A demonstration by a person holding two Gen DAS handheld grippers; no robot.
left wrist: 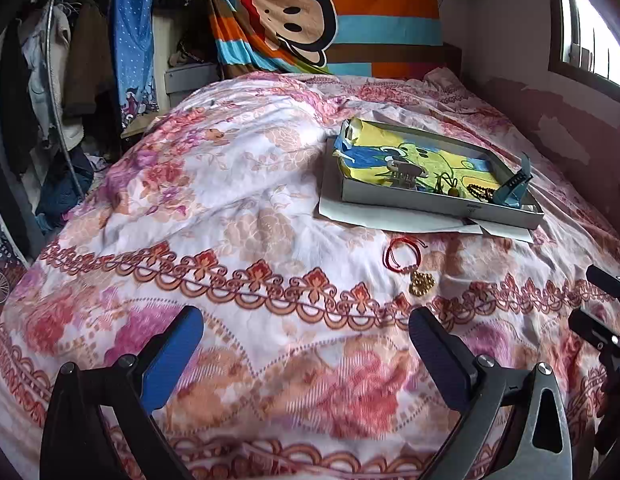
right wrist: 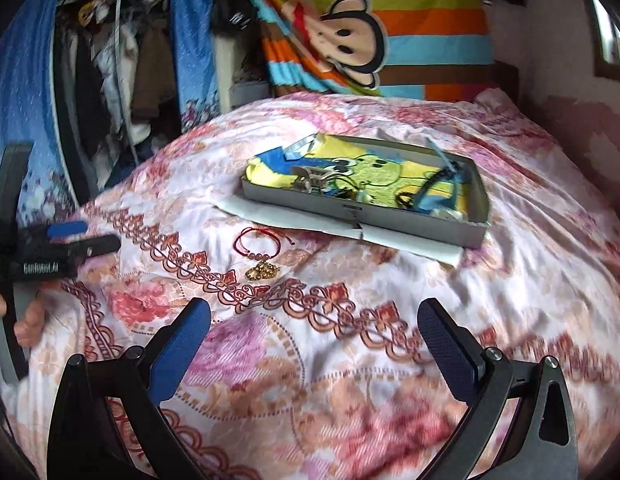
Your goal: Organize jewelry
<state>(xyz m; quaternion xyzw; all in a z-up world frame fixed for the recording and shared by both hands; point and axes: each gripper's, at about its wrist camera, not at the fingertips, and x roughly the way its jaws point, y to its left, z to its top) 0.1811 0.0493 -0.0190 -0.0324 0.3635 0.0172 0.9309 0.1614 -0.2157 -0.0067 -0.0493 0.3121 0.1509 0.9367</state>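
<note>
Both my jaws stand spread wide and carry nothing: the left gripper (left wrist: 306, 340) and the right gripper (right wrist: 316, 334) hang over the floral quilt (left wrist: 238, 184), short of the jewelry.

I judge the step in hand to be picking up 1 of the 2 loose pieces and carrying it to the tray (right wrist: 480, 200). The cord is thin and lies flat on soft cloth, so I would come down steeply, straddle it where it lifts off the fabric, and close slowly so as not to pinch the quilt. The 2 pieces touch, so I should watch that 1 does not drag the other.

The red bracelet (right wrist: 257, 245) is a thin looped cord with pinkish beads, lying just before the tray. The gold chain (right wrist: 263, 271) is a small bunched heap at the bracelet's near edge.
</note>
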